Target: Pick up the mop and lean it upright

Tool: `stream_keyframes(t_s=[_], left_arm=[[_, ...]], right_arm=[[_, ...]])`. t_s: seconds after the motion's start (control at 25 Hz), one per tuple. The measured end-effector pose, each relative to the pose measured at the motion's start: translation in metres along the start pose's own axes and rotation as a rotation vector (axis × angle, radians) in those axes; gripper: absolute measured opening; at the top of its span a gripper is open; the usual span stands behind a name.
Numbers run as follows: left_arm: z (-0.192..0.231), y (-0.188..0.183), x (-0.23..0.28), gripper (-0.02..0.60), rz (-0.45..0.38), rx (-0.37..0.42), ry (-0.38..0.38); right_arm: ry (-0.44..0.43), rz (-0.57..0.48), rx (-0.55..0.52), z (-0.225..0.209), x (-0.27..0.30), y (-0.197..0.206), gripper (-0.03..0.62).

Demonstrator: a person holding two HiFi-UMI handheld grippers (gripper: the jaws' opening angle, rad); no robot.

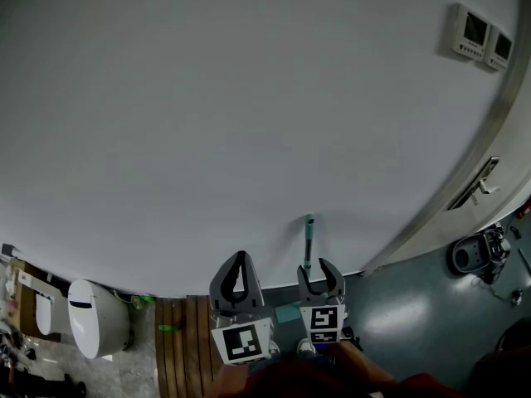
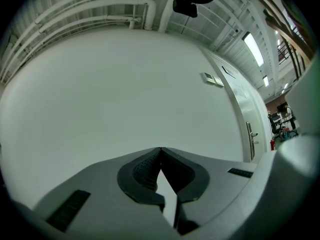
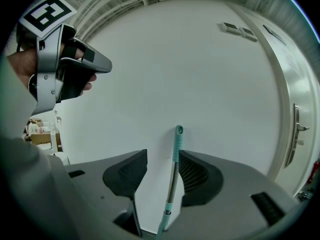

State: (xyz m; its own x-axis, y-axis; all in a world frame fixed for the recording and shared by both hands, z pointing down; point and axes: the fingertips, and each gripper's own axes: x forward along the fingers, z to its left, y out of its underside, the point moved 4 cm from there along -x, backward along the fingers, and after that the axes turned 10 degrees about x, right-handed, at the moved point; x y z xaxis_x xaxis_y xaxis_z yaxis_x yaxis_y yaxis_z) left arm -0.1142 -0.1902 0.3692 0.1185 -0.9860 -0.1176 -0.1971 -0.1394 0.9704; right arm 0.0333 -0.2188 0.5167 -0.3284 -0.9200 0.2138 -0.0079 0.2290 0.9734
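**Mop against the wall, my right jaws apart around its handle**

The mop (image 3: 173,174) stands nearly upright, with the top of its handle against the white wall (image 1: 249,98) straight ahead of me. The door (image 1: 508,201) is well off to the right. My right gripper (image 3: 162,153) has its jaws wide apart with the handle between them. The handle sits closer to the right pad, and I cannot tell whether it touches. My left gripper (image 2: 160,150) is pinched together at the tips with nothing in it, and it hovers just left of the right one, clear of the mop.

The handle has a teal sleeve at the top, a shiny metal tube below that, and a teal collar lower down. I judge it to be a light, stiff pole that will not bend in the jaws. I expect most of the weight to be low, in the mop head, which my grippers hide from me. The bare metal looks slick, and a round tube will roll or slide between flat pads. If I need a fresh hold, I would take the teal sleeve or the collar, where the surface should give more grip. A hold high on the handle gives good control of the lean, but the foot could skid out along the floor, so I would let go gently.
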Motion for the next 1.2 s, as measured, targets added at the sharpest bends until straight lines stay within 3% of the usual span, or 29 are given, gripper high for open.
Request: stream_keyframes(t_s=[0.24, 0.48, 0.56, 0.88, 1.2], left_arm=[[0.0, -0.001, 0.001, 0.014, -0.003, 0.003, -0.002], [0.0, 0.001, 0.001, 0.014, -0.003, 0.008, -0.001], [-0.001, 0.002, 0.002, 0.014, -0.003, 0.01, 0.003], [-0.007, 0.001, 0.004, 0.014, -0.003, 0.001, 0.016], [-0.006, 0.004, 0.003, 0.014, 0.0, -0.002, 0.014]], right_arm=[[-0.002, -0.013, -0.001, -0.002, -0.001, -0.005, 0.19], [0.025, -0.045, -0.008, -0.006, -0.005, -0.007, 0.037], [0.031, -0.041, -0.012, -0.007, -0.007, -0.005, 0.021], [0.048, -0.051, -0.003, -0.014, -0.013, -0.01, 0.017], [0.029, -0.104, 0.027, -0.012, -0.02, -0.04, 0.017]])
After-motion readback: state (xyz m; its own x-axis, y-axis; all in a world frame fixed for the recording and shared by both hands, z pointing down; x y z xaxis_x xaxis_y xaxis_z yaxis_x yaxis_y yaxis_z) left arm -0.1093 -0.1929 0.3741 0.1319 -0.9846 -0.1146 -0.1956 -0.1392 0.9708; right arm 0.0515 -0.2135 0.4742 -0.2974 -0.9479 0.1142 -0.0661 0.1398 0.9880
